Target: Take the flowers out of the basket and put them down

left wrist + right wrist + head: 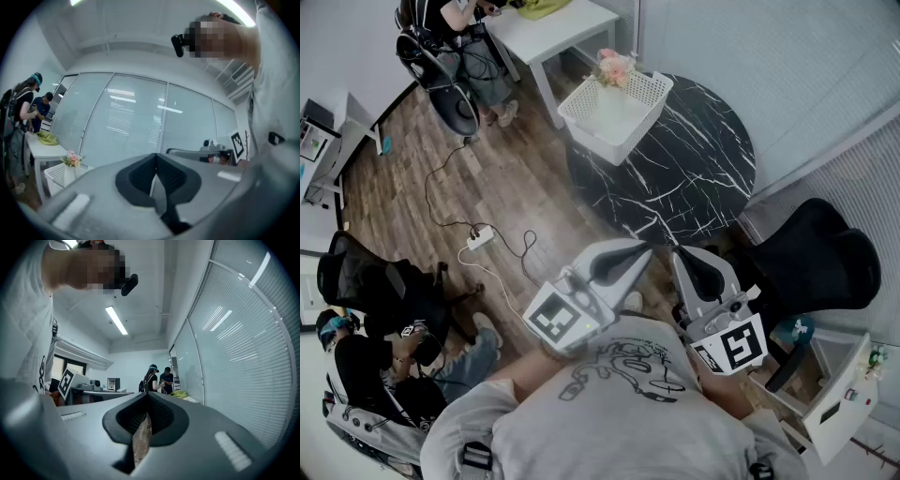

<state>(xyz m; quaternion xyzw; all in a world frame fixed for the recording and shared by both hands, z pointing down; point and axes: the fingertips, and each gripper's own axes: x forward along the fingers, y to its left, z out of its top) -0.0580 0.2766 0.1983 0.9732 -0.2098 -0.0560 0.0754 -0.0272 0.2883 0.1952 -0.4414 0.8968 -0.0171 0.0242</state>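
Presently, flowers (615,67) sit in the far corner of the basket (649,111); basket rests on the dark marbled surface (694,178); left gripper (639,247) and right gripper (682,254) are well short of the basket, jaws clenched, empty.

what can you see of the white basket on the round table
The white plastic basket is rectangular, with lattice walls and an open top. It stands upright at the far left edge of the round black marble-look table. A small bunch of pink flowers sits in its far corner, poking above the rim. Nothing else touches it.
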